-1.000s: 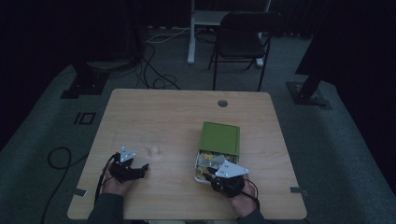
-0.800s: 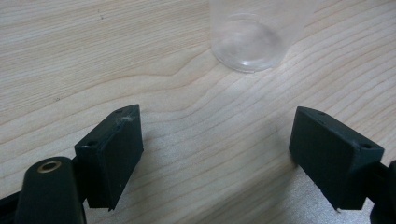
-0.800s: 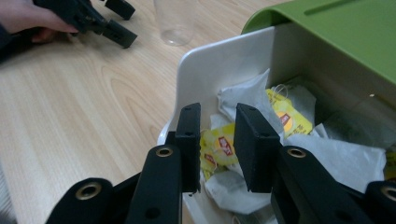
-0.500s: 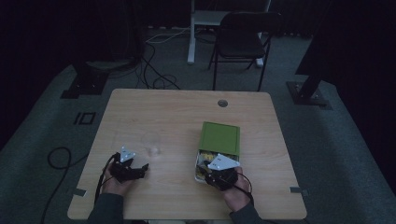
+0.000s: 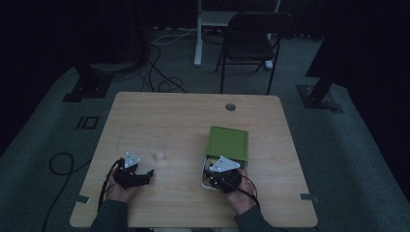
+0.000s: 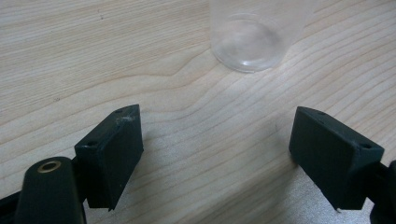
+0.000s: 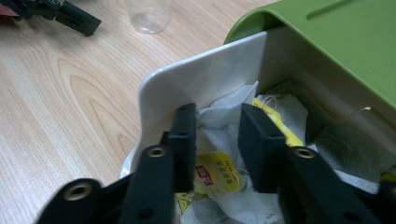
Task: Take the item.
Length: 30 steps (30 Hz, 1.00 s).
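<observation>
Several tea bags (image 7: 233, 135) lie heaped in the white box (image 7: 196, 84), white sachets with yellow tags and loose strings; none has left it. The box sits on the right part of the table (image 5: 169, 121), near the person's edge, its green lid (image 5: 227, 142) slid toward the far side so the near end stands uncovered.

Right gripper (image 7: 217, 128) is down in that opening. Jaws partly closed, one just inside the white wall, the other out over the pile; a fold of white sachet shows in the gap. They have just been closing a little. Cannot tell whether the pads press the bag yet; I read them as not clamped. High view puts this gripper (image 5: 218, 175) at the box's near end.

Clear cup (image 6: 247, 37) stands upright on bare wood, left of the box and well apart from it. It looks empty.

Left gripper (image 6: 217, 149) rests low on the table just short of the cup, jaws spread wide, nothing between them, not touching it. High view: same gripper (image 5: 140, 176) near the left front edge.

Judgement: early stage. Lid open and the reach into the box made; still to do are the firm pinch, the lift clear of tangled strings, and, likely, the carry to the cup.
</observation>
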Each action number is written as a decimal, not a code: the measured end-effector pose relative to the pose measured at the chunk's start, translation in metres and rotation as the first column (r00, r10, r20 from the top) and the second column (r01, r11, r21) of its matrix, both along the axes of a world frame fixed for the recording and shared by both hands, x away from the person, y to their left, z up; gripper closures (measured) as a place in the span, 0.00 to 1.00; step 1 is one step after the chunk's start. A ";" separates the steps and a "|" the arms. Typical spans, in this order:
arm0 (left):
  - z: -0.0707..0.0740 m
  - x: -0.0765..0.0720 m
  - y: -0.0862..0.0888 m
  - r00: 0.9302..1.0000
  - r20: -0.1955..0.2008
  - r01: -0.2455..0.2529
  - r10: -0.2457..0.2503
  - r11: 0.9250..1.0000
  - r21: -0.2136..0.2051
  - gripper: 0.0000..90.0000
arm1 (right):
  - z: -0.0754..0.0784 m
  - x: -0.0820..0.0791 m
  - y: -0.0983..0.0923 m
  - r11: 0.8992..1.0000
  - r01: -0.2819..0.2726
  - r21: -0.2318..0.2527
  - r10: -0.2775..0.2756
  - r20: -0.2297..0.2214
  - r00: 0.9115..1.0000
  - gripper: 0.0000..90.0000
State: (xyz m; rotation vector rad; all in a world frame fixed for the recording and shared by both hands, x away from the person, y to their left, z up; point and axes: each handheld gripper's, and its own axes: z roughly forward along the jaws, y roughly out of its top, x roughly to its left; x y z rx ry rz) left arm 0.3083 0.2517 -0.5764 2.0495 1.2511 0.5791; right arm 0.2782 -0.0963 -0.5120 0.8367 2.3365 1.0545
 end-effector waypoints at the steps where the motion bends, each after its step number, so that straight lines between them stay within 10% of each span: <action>1: 0.000 0.000 0.000 1.000 0.000 0.000 0.000 1.000 0.000 0.20 | 0.000 0.000 0.000 1.000 0.000 0.000 0.000 0.000 1.000 0.77; 9: 0.000 0.000 0.000 1.000 0.000 0.000 0.000 1.000 0.000 0.20 | 0.000 0.001 -0.004 1.000 0.008 0.014 -0.008 -0.005 1.000 0.99; 30: 0.000 0.000 0.000 1.000 0.000 0.000 0.000 1.000 0.000 0.20 | 0.016 -0.009 -0.032 0.992 -0.005 0.127 0.004 0.013 1.000 1.00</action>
